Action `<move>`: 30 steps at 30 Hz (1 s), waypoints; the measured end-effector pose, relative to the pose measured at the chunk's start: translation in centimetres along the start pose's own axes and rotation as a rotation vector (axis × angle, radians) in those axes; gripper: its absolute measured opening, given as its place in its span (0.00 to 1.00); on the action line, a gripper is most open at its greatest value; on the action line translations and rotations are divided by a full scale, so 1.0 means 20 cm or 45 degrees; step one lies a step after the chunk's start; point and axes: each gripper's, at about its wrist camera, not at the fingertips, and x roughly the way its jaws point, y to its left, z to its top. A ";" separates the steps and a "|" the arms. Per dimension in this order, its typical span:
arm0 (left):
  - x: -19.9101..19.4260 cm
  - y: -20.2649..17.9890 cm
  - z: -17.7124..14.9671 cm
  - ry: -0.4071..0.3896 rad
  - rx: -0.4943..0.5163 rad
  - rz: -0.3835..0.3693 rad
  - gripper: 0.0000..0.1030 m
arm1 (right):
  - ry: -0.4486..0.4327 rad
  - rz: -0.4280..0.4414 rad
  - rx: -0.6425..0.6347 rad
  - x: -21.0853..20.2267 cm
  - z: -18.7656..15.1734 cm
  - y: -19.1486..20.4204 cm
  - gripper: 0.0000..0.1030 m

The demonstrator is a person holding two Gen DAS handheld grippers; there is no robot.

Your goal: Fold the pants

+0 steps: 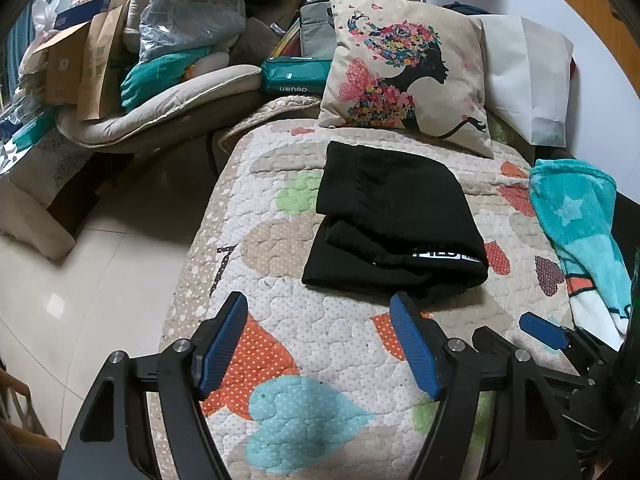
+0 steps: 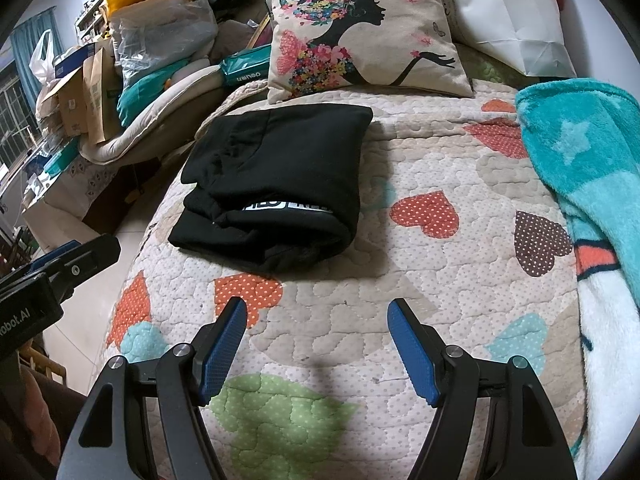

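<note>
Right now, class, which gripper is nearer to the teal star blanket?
Right. The right gripper hovers open over the quilt, with the teal blanket just off its right side. The left gripper, also open, sits farther left, in front of the folded black pants.

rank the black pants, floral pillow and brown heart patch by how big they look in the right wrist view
1. black pants and floral pillow: look much alike, so no ranking; the pillow lies farther from the camera.
2. brown heart patch: clearly smallest.
</note>
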 end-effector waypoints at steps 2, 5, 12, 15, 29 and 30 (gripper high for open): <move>-0.01 0.01 0.00 -0.008 -0.005 0.005 0.71 | -0.002 -0.001 -0.001 0.00 0.00 0.00 0.75; -0.02 0.01 0.00 -0.019 -0.012 0.012 0.71 | -0.006 0.001 -0.007 0.00 0.00 0.00 0.75; -0.04 0.00 0.01 -0.047 -0.004 0.013 0.71 | 0.005 0.010 -0.014 0.02 0.00 0.01 0.75; -0.04 -0.01 0.01 -0.046 -0.005 0.013 0.71 | 0.008 0.014 -0.014 0.02 0.00 0.00 0.75; -0.03 -0.02 -0.01 -0.032 -0.005 0.012 0.71 | 0.011 0.014 -0.015 0.02 0.00 0.01 0.75; -0.03 -0.02 -0.01 -0.027 -0.005 0.011 0.71 | 0.012 0.015 -0.016 0.02 0.00 0.01 0.75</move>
